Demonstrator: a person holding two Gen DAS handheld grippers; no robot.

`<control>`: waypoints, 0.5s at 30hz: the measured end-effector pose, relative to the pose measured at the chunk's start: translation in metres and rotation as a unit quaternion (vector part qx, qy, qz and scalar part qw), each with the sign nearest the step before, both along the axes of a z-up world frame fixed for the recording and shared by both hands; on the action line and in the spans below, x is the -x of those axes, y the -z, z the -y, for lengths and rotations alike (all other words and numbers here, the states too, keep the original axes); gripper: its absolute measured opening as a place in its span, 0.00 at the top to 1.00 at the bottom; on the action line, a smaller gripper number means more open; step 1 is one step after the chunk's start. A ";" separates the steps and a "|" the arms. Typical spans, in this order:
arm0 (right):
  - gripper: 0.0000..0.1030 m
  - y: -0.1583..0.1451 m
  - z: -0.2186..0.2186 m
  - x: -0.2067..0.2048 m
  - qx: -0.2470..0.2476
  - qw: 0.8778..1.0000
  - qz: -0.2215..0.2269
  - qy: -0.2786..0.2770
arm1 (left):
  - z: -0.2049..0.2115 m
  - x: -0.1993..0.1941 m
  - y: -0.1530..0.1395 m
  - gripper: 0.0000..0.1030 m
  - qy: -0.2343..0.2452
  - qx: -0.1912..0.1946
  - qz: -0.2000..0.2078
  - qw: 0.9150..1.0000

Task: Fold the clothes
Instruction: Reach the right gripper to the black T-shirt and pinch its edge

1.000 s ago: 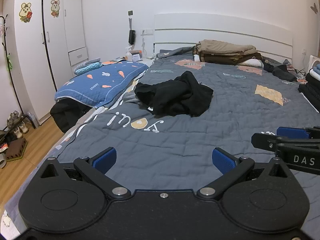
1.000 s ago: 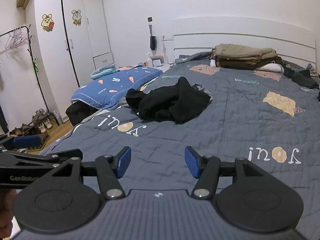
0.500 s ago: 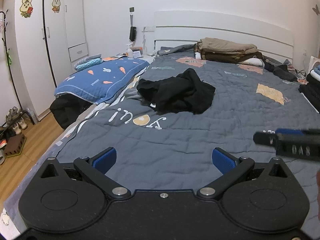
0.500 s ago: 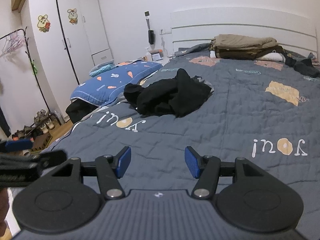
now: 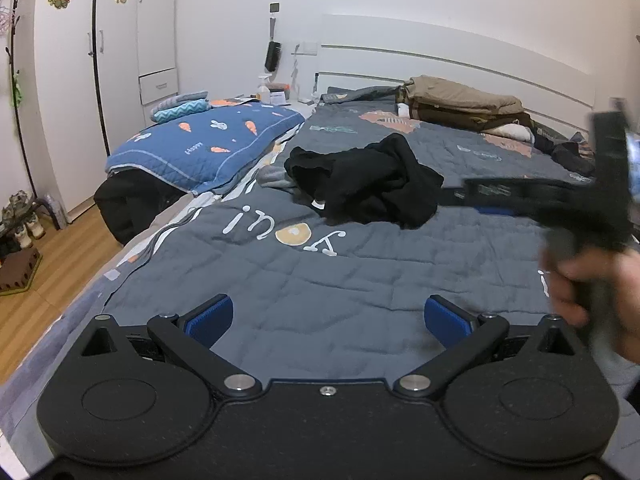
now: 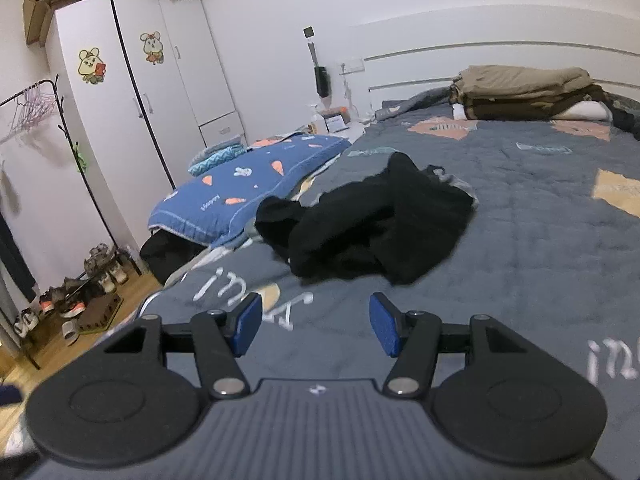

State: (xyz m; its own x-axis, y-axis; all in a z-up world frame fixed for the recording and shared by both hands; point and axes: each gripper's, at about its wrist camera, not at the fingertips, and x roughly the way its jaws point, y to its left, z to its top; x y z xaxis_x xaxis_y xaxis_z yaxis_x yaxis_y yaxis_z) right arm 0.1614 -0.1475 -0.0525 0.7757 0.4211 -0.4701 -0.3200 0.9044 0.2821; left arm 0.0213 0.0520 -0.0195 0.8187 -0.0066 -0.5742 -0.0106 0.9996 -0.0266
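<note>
A crumpled black garment lies in a heap on the grey quilted bed cover. My left gripper hovers open over the near part of the bed, well short of the heap, nothing between its blue pads. My right gripper is open too, tilted, close to the garment's near edge. In the left wrist view the right gripper's body appears blurred at the right, held by a hand.
A stack of folded tan and brown clothes sits by the headboard. A blue carrot-print quilt lies on the bed's left side. A wardrobe, clothes rack and shoes stand at the left.
The right gripper has swung forward and leftward toward the black garment, which looms larger in its view. The left gripper advanced only slightly. Both stay open.
</note>
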 end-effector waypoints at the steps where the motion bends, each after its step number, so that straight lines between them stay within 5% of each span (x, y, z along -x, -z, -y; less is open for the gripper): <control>1: 0.43 0.004 -0.006 -0.011 0.000 1.000 0.002 0.000 | -0.004 -0.001 0.001 0.00 -0.001 0.003 0.000 1.000; 15: 0.43 0.063 -0.079 -0.111 0.016 1.000 -0.005 0.002 | -0.063 -0.020 0.016 0.00 -0.043 0.056 -0.011 0.997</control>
State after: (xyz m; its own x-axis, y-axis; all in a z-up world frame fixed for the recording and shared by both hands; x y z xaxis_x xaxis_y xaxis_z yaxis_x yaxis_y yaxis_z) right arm 0.2725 -0.0680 -0.1157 0.7727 0.4024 -0.4910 -0.3133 0.9144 0.2563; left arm 0.0410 0.1145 -0.0356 0.8067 -0.0022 -0.5910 -0.0983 0.9856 -0.1379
